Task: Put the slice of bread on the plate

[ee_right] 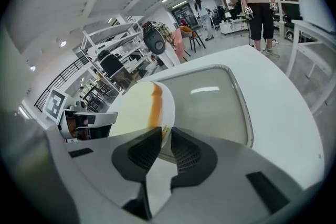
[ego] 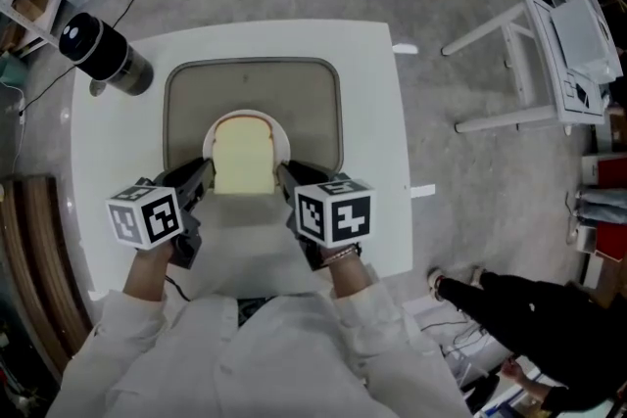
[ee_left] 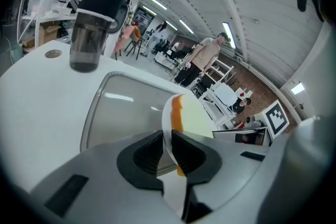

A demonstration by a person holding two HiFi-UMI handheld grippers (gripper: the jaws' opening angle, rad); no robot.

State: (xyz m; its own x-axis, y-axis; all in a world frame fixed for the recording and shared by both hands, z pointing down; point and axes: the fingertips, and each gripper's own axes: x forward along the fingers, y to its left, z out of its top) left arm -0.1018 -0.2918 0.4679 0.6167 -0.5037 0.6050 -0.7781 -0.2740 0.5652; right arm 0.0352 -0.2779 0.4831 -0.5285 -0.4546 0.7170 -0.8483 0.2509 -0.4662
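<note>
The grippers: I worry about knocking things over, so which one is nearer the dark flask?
The left gripper: it clamps the plate on the side facing the dark flask; the right gripper clamps its opposite rim.

**White table, one tray, two loose items**

The table in front of me is white and square-cornered, standing on a grey floor. A grey tray with rounded corners lies flat on its middle. Beyond the tray's far-left corner a bottle stands upright on the bare top, clear of the tray, with a smoky body and a black cap. A small round disc lies flat just beside the bottle, on the side away from the tray. Over the tray's near half sits the plate, its rim pinched by my left claw and my right claw. I cannot tell whether it rests on the tray.
</note>
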